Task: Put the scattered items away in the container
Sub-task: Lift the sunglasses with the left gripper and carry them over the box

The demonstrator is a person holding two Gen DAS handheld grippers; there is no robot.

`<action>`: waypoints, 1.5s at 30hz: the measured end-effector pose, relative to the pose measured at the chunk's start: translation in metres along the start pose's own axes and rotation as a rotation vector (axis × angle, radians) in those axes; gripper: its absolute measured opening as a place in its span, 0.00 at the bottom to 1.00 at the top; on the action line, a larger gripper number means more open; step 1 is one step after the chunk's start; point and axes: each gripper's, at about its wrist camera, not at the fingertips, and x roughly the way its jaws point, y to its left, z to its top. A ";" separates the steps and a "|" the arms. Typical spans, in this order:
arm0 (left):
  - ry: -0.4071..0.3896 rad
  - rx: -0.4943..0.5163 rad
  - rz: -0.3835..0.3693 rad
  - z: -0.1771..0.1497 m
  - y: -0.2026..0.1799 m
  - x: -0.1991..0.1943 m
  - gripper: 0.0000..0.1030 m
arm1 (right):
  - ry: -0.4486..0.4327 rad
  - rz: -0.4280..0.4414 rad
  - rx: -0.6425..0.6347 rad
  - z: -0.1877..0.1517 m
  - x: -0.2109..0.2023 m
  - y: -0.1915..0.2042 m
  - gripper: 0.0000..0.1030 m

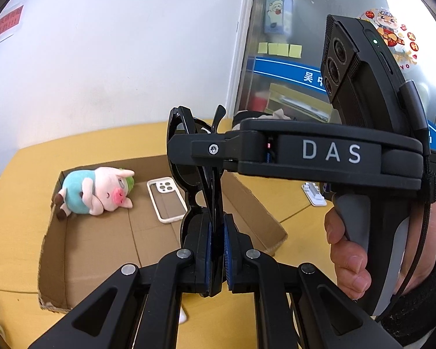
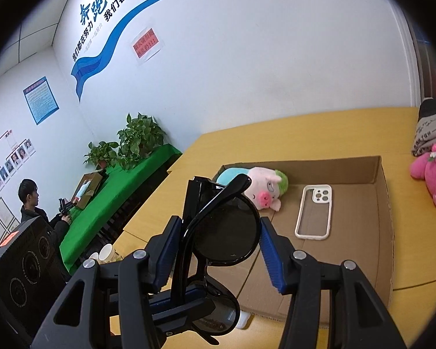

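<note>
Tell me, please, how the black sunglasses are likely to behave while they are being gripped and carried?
The sunglasses look thin-framed and glossy, so probably light but slippery. The left claw pinches them edge-on, so they may pivot. Their folded arms and dark lenses look fragile; the right claw straddling one lens should squeeze gently.

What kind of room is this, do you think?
Probably an office or meeting room: a slogan mural and a staff photo chart on the walls, potted plants on a side counter, and a yellow table.
</note>
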 end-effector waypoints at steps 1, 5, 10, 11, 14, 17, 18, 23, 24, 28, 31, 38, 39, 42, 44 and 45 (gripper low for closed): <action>-0.002 0.000 0.003 0.001 0.002 -0.001 0.07 | 0.000 0.002 -0.006 0.003 0.003 0.002 0.51; -0.007 0.002 0.015 0.009 0.014 -0.004 0.07 | -0.008 0.015 -0.020 0.012 0.012 0.010 0.51; -0.006 -0.004 0.022 0.011 0.025 -0.005 0.07 | -0.011 0.025 -0.025 0.018 0.025 0.016 0.51; -0.004 -0.008 0.022 0.010 0.028 -0.004 0.07 | -0.008 0.025 -0.026 0.018 0.028 0.017 0.51; 0.001 -0.015 0.022 0.009 0.033 -0.002 0.07 | 0.002 0.026 -0.028 0.018 0.034 0.018 0.51; 0.003 -0.021 0.022 0.009 0.036 0.000 0.07 | 0.011 0.028 -0.028 0.019 0.039 0.017 0.51; 0.003 -0.023 0.022 0.009 0.037 0.000 0.07 | 0.012 0.028 -0.029 0.019 0.040 0.017 0.51; -0.002 -0.021 0.022 0.010 0.039 -0.001 0.07 | 0.013 0.031 -0.034 0.022 0.042 0.017 0.51; -0.003 -0.021 0.021 0.011 0.040 -0.001 0.07 | 0.013 0.030 -0.036 0.023 0.042 0.017 0.51; -0.003 -0.022 0.020 0.011 0.041 -0.001 0.07 | 0.012 0.029 -0.039 0.024 0.042 0.017 0.51; -0.003 -0.022 0.022 0.011 0.042 -0.001 0.07 | 0.013 0.029 -0.041 0.023 0.042 0.017 0.51; 0.004 -0.035 0.031 0.010 0.053 -0.001 0.07 | 0.026 0.042 -0.043 0.027 0.052 0.020 0.51; 0.009 -0.039 0.034 0.010 0.055 -0.001 0.07 | 0.030 0.046 -0.042 0.027 0.054 0.020 0.51; 0.018 -0.053 0.043 0.010 0.065 0.000 0.07 | 0.048 0.060 -0.041 0.028 0.065 0.022 0.51; 0.024 -0.065 0.049 0.010 0.073 0.001 0.07 | 0.058 0.069 -0.043 0.030 0.073 0.023 0.51; 0.026 -0.072 0.053 0.010 0.078 0.001 0.07 | 0.063 0.074 -0.045 0.031 0.077 0.024 0.51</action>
